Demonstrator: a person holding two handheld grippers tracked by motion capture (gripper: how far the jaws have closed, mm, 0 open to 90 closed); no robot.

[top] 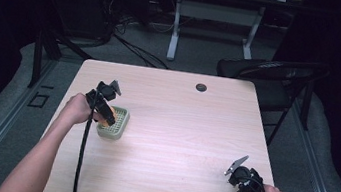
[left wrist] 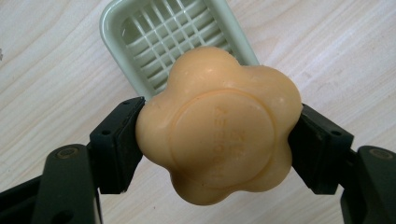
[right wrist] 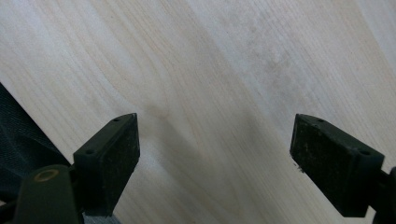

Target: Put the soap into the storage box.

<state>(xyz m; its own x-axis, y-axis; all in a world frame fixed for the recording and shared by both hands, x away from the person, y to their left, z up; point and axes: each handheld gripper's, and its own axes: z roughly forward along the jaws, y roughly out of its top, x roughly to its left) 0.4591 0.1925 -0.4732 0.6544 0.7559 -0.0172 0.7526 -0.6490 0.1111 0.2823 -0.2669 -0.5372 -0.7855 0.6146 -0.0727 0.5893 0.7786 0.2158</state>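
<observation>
Because my left gripper (left wrist: pixel 218 135) squeezes the soap (left wrist: pixel 219 126) by its two sides, just above the green dish (left wrist: pixel 116 28), it sits snug. Soap is hard but slippery, so I must pinch its dips. My right gripper (right wrist: pixel 215 154) is wide apart, empty.

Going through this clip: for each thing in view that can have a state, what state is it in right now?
Soap: flower-shaped, orange, clamped between the left gripper's fingers, held above the dish.
Soap dish: green, upright on the table, its grid bare.
Left gripper: shut on the soap.
Right gripper: open, nothing between its fingers, over bare table.
Chair: unoccupied, beyond the table's far right corner.
</observation>
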